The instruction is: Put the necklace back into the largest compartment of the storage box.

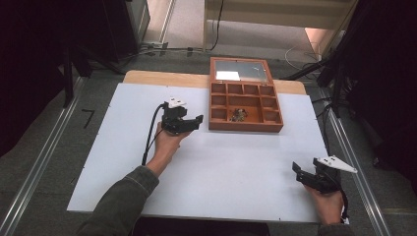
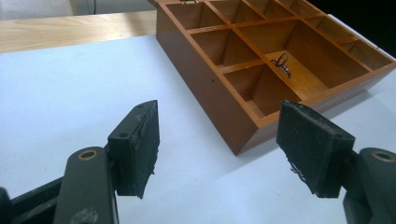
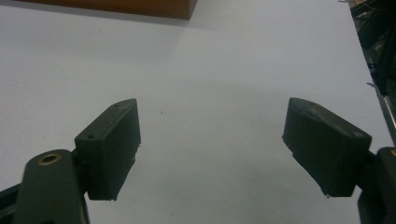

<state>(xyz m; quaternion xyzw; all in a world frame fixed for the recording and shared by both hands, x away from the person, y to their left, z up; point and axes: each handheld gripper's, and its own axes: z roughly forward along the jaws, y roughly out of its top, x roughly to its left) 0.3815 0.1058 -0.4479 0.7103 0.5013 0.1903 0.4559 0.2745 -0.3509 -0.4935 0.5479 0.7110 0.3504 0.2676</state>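
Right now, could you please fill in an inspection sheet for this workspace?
Surface: white board on a wooden table; nothing lies on its bare part.
Job's things: wooden compartment box, lid open; a small dark metal item in a near-row compartment, too small to identify.
Clutter: nothing seen.
Grippers: left gripper open, holding nothing, beside the box's left wall; right gripper open, holding nothing, at the board's near right corner.
Cables: black cable trails from the left gripper across the board; more cables on the floor beyond the table.
Surroundings: grey floor, metal rails either side, dark equipment at left and right.
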